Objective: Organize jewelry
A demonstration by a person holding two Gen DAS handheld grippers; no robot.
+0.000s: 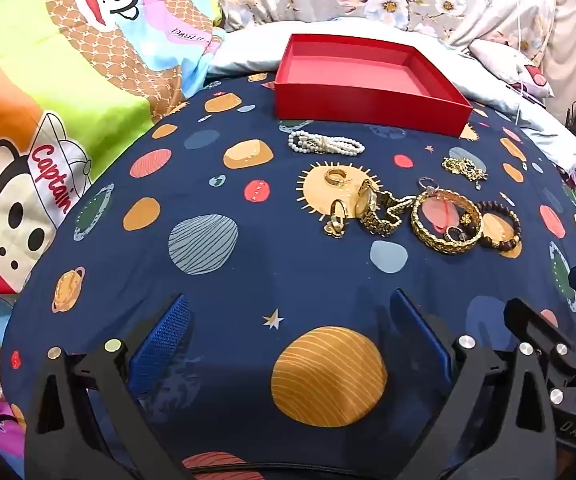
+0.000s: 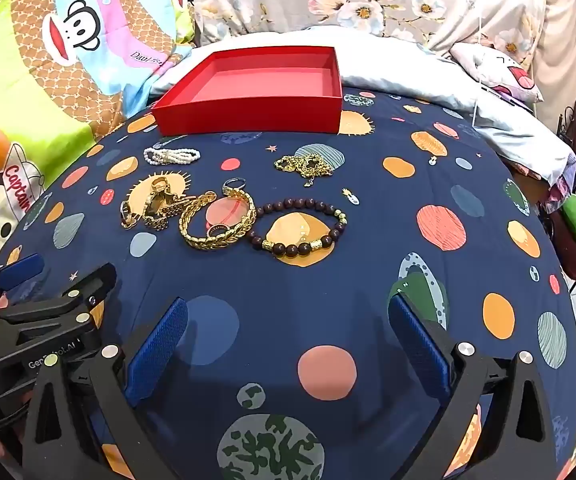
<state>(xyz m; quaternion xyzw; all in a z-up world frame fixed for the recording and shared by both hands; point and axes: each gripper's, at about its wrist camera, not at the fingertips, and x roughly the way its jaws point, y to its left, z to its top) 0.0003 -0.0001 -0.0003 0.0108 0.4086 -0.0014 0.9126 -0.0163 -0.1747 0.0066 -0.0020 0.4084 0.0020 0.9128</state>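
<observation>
An empty red box (image 1: pixel 367 92) (image 2: pixel 248 114) sits at the far side of a navy planet-print cloth. In front of it lie a pearl bracelet (image 1: pixel 325 145) (image 2: pixel 172 156), a gold chain (image 1: pixel 463 168) (image 2: pixel 303 166), a gold watch (image 1: pixel 375 208) (image 2: pixel 160 204), gold rings (image 1: pixel 333 178), a wide gold bangle (image 1: pixel 445 222) (image 2: pixel 220 220) and a brown bead bracelet (image 1: pixel 501 228) (image 2: pixel 299 226). My left gripper (image 1: pixel 291 328) is open and empty, well short of the jewelry. My right gripper (image 2: pixel 288 332) is open and empty, below the bead bracelet.
The navy cloth (image 1: pixel 248 280) (image 2: pixel 367 280) covers a bed. A monkey-print quilt (image 1: pixel 48 100) (image 2: pixel 48 80) lies left, a white pillow (image 2: pixel 467 92) and floral fabric behind. The right gripper shows at the left wrist view's right edge (image 1: pixel 547 340); the left gripper shows in the right wrist view (image 2: pixel 40 312).
</observation>
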